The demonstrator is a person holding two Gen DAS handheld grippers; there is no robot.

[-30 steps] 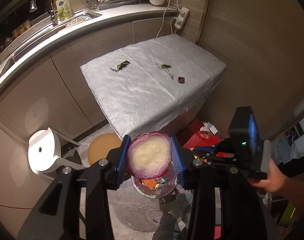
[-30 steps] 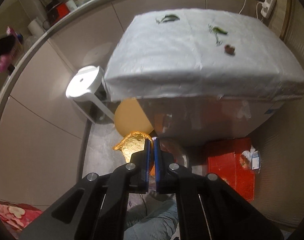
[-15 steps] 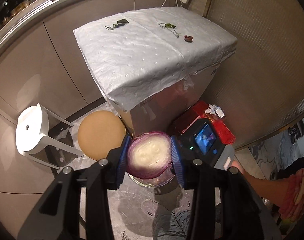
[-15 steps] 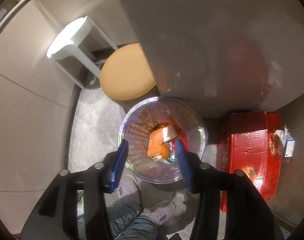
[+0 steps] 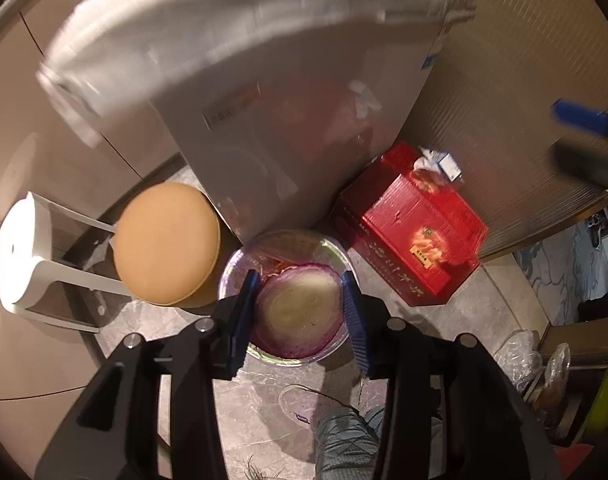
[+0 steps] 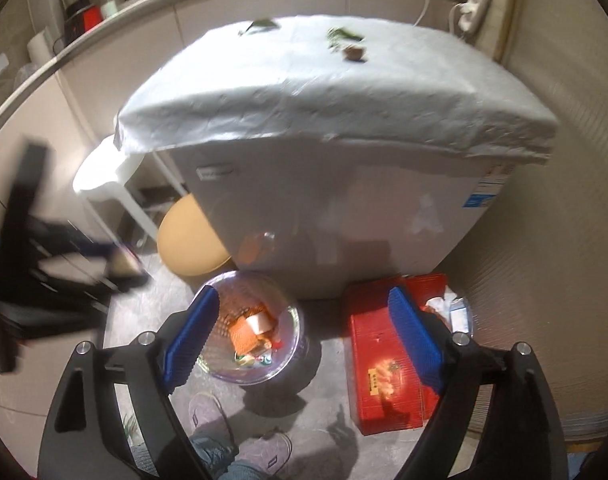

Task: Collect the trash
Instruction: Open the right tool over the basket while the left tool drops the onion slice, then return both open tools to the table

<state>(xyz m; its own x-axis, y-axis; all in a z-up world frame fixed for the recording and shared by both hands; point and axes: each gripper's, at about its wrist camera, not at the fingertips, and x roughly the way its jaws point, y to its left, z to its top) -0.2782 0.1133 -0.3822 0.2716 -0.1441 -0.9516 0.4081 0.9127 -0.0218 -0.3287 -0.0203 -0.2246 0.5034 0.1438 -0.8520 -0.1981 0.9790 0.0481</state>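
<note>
Left tool (image 5: 302, 312): clamped on the onion half (image 5: 300, 314), pads on its purple flanks, just above the clear bin (image 5: 232, 276) on the floor.
Onion handling: likely firm, fairly heavy, slick skin; grip the rounded sides.
Right tool (image 6: 300, 334): jaws opening, nothing between them.
Desk (image 6: 343, 92): leaf scraps (image 6: 260, 24) and a small brown bit (image 6: 353, 53) near its far edge.
</note>
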